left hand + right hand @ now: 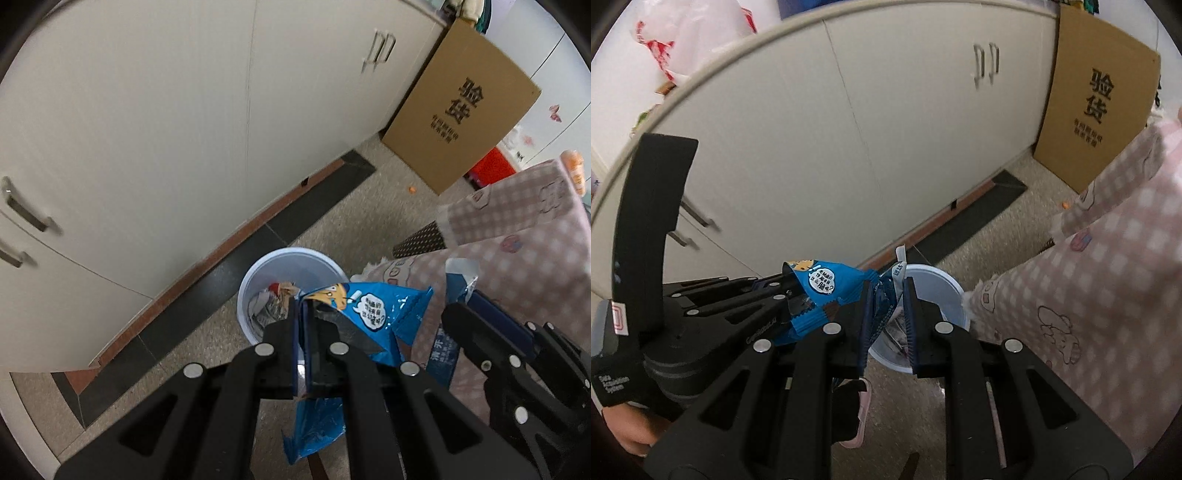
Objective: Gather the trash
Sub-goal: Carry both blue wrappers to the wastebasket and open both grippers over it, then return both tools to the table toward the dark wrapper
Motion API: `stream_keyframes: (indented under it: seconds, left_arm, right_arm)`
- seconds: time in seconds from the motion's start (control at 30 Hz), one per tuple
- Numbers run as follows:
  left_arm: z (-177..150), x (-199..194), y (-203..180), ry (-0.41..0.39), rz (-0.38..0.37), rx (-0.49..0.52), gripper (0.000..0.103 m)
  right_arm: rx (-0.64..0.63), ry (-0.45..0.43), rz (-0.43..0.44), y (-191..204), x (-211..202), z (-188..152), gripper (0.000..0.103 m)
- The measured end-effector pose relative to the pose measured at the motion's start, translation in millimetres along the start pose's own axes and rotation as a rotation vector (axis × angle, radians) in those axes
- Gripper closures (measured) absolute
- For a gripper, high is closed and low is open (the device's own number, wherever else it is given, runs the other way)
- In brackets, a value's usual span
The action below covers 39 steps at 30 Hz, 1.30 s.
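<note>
A white round bin [291,266] stands on the floor with crumpled wrappers inside; it also shows in the right wrist view [942,284]. My left gripper [303,306] is shut on a bright blue snack wrapper [373,314] and holds it above the bin's near rim. The same wrapper [827,284] and the left gripper [783,291] show in the right wrist view. My right gripper [886,306] holds a dark blue wrapper [882,306] over the bin, its jaws partly apart around it. The right gripper [465,306] shows at the right in the left wrist view.
Cream cabinets [166,129] run along the back, with a dark floor strip [258,258] at their base. A cardboard box [461,107] leans at the far right. A table with a pink checked cloth [517,240] stands right of the bin.
</note>
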<state>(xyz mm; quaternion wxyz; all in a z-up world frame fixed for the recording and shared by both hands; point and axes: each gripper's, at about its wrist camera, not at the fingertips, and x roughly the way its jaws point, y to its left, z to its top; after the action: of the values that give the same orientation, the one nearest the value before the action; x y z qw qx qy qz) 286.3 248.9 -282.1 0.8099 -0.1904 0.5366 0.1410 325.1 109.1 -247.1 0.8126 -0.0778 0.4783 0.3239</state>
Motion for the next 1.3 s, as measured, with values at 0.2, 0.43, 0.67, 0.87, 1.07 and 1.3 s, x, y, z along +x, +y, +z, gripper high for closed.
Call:
stream_keyframes:
  seconds: [0.2,0.43,0.67,0.87,1.07,1.3]
  left_arm:
    - [6.1,31.1,-5.0,0.040,0.008,0.004,0.100]
    - [17.1,61.3,-13.0,0.075,0.041,0.017,0.098]
    - [17.3,66.3,-13.3,0.072,0.044,0.007,0.049]
    - [15.9,64.4,-10.1,0.079,0.047,0.001,0.048]
    - [14.7,55.2,-6.5,0.061,0.051,0.000,0.043]
    - [13.8,40.9,2.1,0.042,0.047,-0.016,0.041]
  right_arm:
    - [0.020,0.022,-0.036,-14.2,27.9,-1.2,0.087]
    - [0.053,0.009,-0.074,-30.1,42.8,-1.5,0.087]
    - [0.068,0.019,-0.075,-36.7,50.5,-2.4,0.086]
    - [0.071,0.026,-0.071,-35.6,51.9,-2.9,0.086]
    - [0.070,0.025,-0.068,-34.2,52.6,-2.9,0.086]
    - [0.063,0.009,-0.069,-27.5,50.9,-0.6,0.086]
